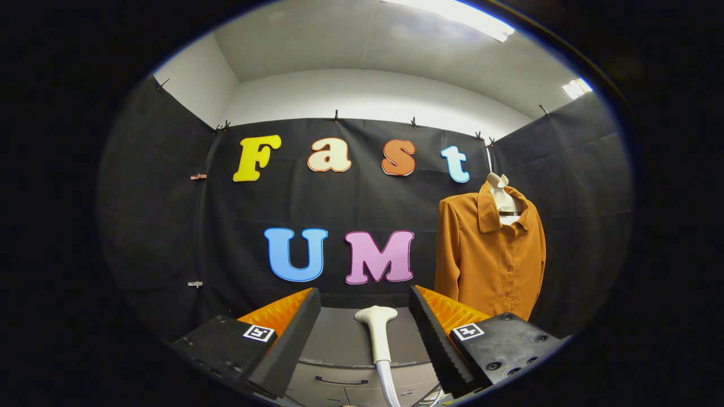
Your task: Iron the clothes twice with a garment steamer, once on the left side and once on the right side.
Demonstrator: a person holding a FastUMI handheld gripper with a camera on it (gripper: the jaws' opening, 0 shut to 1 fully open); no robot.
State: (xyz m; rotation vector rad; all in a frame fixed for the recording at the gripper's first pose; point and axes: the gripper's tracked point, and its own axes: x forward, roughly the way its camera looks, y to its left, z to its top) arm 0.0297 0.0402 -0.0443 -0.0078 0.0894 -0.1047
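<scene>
One orange shirt [491, 254], one white steamer head [377, 333], one hanger [501, 195], two fingers [285, 339].

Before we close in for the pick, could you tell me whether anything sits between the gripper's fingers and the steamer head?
Nothing visible does. The gripper is open, and the white steamer head stands upright between its fingers, touching neither. The orange shirt hangs beyond them, off to one side.
</scene>
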